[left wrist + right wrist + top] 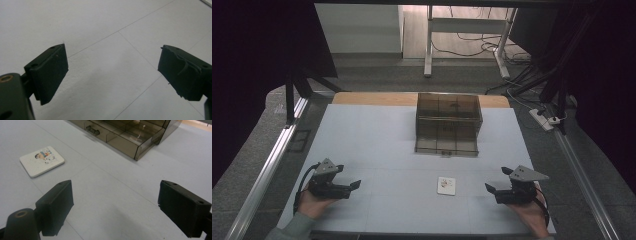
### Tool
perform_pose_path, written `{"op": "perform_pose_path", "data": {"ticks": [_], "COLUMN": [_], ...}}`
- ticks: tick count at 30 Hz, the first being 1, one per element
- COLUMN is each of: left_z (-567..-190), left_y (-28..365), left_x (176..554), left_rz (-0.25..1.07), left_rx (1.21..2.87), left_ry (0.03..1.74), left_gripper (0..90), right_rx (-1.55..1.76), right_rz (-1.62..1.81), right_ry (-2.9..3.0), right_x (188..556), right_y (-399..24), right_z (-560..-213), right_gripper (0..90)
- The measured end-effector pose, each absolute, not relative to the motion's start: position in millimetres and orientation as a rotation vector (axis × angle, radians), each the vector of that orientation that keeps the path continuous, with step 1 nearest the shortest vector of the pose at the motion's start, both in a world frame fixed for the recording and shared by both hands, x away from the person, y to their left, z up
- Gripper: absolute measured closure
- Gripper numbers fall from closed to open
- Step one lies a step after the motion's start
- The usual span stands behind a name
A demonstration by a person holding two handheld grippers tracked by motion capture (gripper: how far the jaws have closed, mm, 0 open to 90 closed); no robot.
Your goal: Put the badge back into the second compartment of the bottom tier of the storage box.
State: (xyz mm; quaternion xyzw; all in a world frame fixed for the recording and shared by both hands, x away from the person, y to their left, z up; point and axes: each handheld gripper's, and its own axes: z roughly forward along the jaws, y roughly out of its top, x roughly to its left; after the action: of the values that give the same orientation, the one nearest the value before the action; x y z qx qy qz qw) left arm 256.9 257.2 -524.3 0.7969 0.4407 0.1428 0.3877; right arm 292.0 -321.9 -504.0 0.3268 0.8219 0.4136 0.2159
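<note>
So far nothing is in hand: my right gripper [495, 191] rests low over the pale grey table [377, 135], its black jaws spread wide with bare tabletop between them. My left gripper [350, 186] lies at the opposite near corner, equally spread and holding nothing. Between the two, nearer my right, the small white square card with a cartoon print [446, 185] lies flat and untouched. Beyond it stands the smoky transparent plastic drawer box [448, 123], its lower drawer [100, 131] apparently drawn out somewhat. I judge everything is left: gripping the card and putting it away.
</note>
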Motion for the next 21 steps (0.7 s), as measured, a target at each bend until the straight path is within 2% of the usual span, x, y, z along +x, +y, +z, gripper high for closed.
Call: {"op": "perform_pose_path", "data": {"ticks": [21], "left_z": [-523.5], "left_y": [257.9], "left_x": [252.4], "left_rz": [0.364], "left_rx": [2.029], "left_ry": [1.109], "left_gripper": [9.6], "right_rx": [0.905], "right_rz": [1.133], "right_ry": [2.322], "right_x": [292.5], "right_y": [-323.2], "right_z": [-509.9], "right_gripper": [15.9]}}
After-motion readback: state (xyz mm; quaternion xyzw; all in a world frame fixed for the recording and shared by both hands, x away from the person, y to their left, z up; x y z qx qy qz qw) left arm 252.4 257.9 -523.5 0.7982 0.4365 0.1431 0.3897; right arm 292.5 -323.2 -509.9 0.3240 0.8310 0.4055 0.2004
